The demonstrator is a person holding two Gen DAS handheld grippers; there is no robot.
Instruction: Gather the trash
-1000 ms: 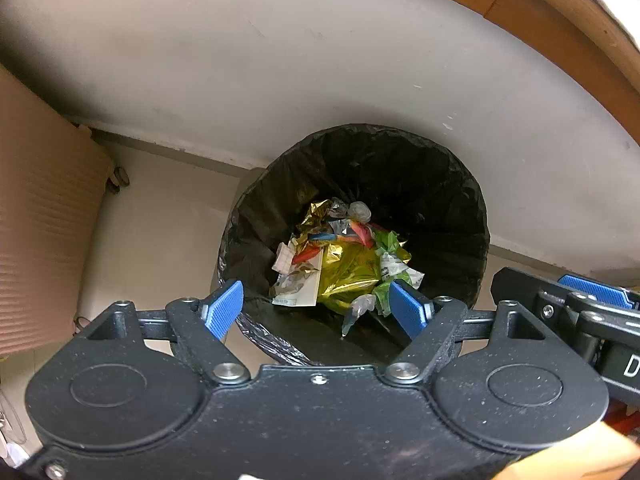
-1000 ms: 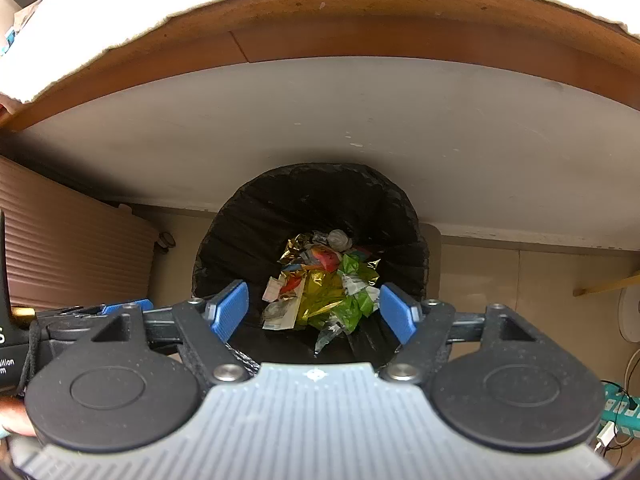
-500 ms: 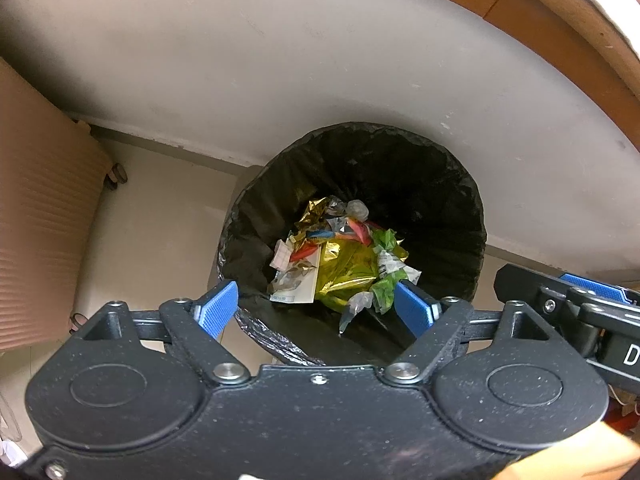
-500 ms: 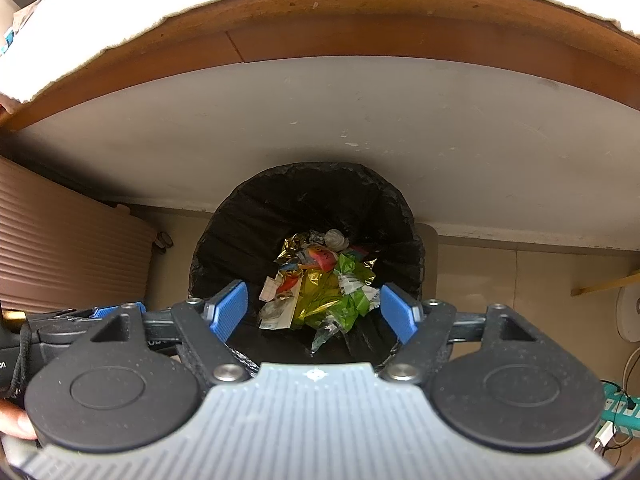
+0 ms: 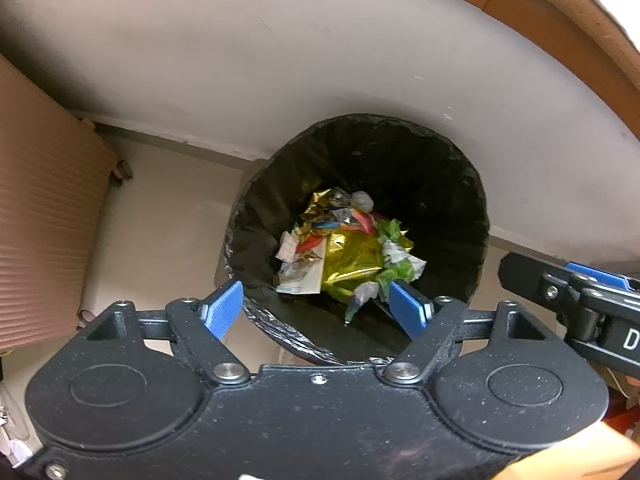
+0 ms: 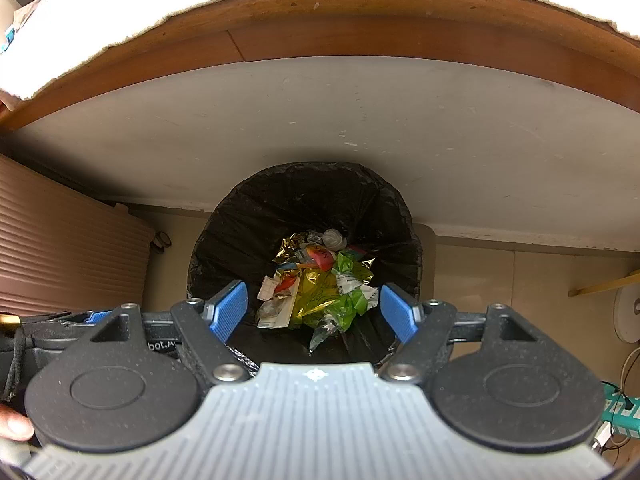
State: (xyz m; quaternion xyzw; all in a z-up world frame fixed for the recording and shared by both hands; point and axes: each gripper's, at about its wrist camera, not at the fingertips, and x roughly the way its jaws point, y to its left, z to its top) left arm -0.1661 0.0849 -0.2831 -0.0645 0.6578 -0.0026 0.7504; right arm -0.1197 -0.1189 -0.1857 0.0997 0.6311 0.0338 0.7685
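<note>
- The left gripper (image 5: 318, 312) is hanging above the trash bin (image 5: 460, 184), its blue pads (image 5: 222, 314) standing wide apart with nothing between them.
- The right gripper (image 6: 316, 312) is hovering over the same trash bin (image 6: 240, 216), and its blue fingers (image 6: 228, 314) are likewise spread wide, holding nothing.
- In the left wrist view, the right gripper (image 5: 576, 300) is showing at the right edge, just beside the left one; in the right wrist view, the left gripper (image 6: 80, 320) is peeking in at the left edge.
- The bin, lined with a black bag (image 5: 260, 208), is sitting straight ahead of both pairs of fingers and below them, its mouth filling the gap between the pads.
- The trash (image 5: 344, 256) is lying at the bottom of the bin: a gold foil wrapper (image 5: 352, 260) is resting in the middle, green wrapper scraps (image 5: 396, 268) are lying to its right, and a white paper piece (image 5: 304, 276) is lying to its left.
- The same pile (image 6: 320, 284) is appearing between the right gripper's fingers, with a red scrap (image 6: 322, 258) lying at its far side.
- A white wall panel (image 6: 320, 128) is rising beyond the bin, under a brown wooden edge (image 6: 320, 40).
- A ribbed brown surface (image 5: 40, 208) is standing off to the left of both grippers.
- A fingertip (image 6: 12, 426) of the person is showing at the lower left of the right wrist view.
</note>
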